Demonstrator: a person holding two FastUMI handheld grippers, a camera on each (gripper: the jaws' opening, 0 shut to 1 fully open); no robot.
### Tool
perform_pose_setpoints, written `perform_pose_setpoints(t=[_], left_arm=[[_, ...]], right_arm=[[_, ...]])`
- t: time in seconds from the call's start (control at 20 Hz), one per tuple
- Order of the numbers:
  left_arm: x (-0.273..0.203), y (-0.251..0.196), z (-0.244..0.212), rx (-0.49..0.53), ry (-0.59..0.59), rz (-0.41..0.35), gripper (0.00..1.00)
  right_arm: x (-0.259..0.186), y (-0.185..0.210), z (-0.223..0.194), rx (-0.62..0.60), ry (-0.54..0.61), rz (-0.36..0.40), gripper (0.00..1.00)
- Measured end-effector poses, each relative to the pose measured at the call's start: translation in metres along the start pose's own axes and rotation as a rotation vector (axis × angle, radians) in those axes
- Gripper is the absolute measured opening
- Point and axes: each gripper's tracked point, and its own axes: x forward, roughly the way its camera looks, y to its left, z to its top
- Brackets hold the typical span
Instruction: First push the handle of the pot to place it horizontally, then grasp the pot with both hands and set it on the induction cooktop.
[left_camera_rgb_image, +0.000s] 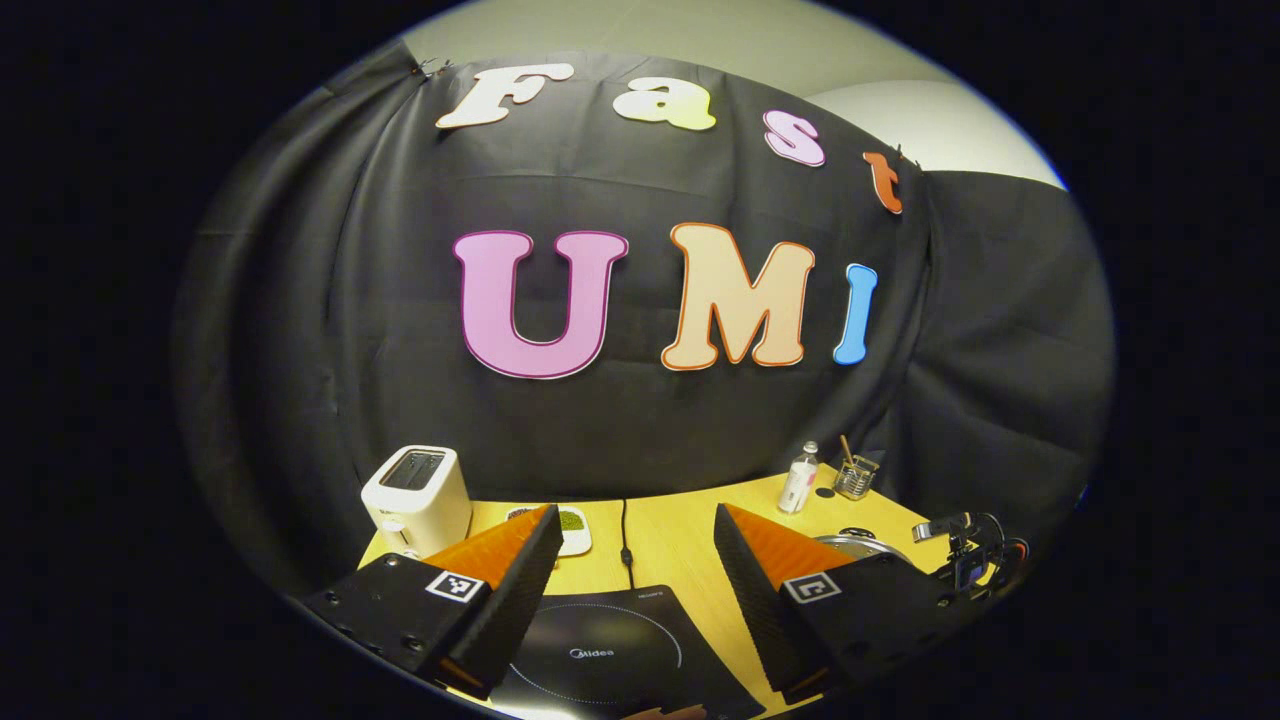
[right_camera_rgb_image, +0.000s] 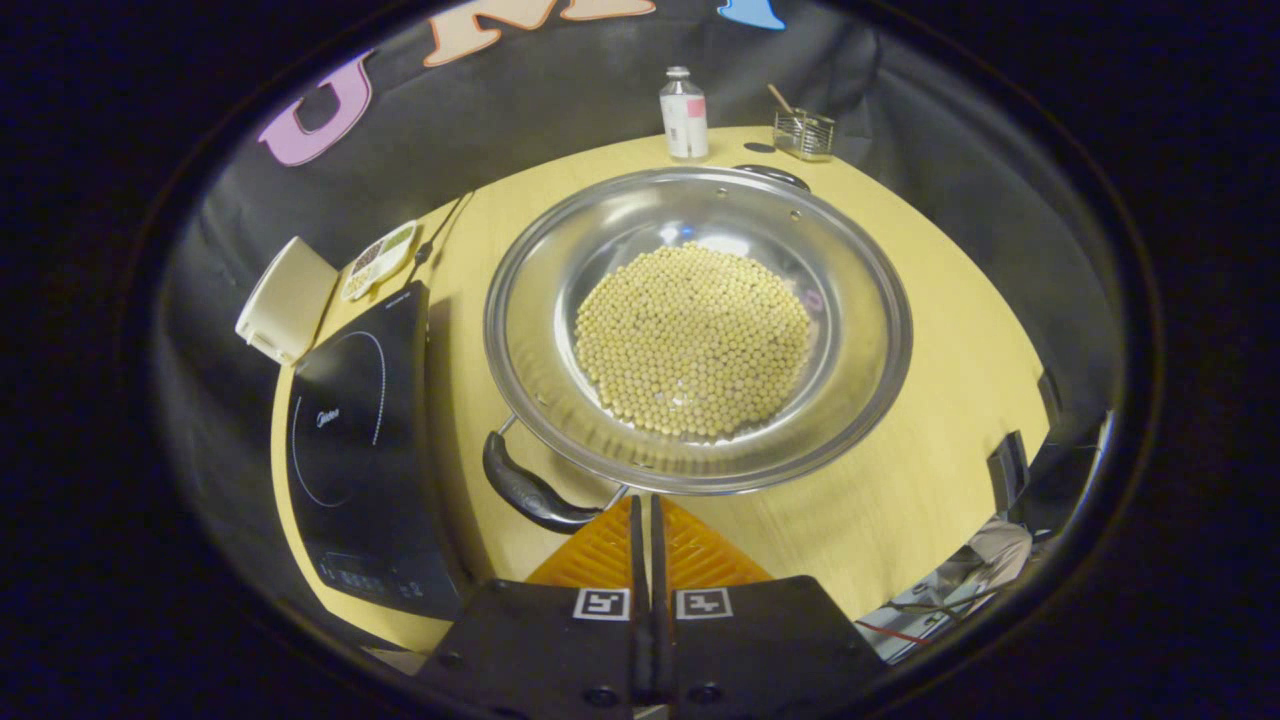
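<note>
Right tongs (right_camera_rgb_image: 645, 505) closed, seemingly touching pot (right_camera_rgb_image: 697, 330) handle (right_camera_rgb_image: 530, 490); left tongs (left_camera_rgb_image: 632, 540) wide, empty.

Dim booth, sharp focus, fisheye-bent edges, pot (right_camera_rgb_image: 697, 330) glare.

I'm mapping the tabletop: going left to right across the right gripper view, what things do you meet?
Toaster → induction cooktop → pot of beans, with the bottle behind it → wire holder.

Ridged wedge tongs (left_camera_rgb_image: 632, 530), square fiducial tags, screws
</note>
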Motion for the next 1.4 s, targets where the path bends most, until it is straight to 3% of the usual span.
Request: perform_pose_setpoints(t=[0.3,0.9,1.4], left_arm=[[-0.001,0.007,-0.006,-0.004,0.007,0.004,0.93],[0.004,0.018,-0.010,0.004,0.018,0.014,0.93],[0.004,0.010,-0.007,0.030,0.027,-0.010,0.93]], right_arm=[[0.007,0.019,0.003,0.024,-0.006,0.017,0.02],[0.026,0.067,0.024,0.192,0.014,0.082,0.02],[0.014,0.088,0.045,0.274,0.008,0.199,0.00]])
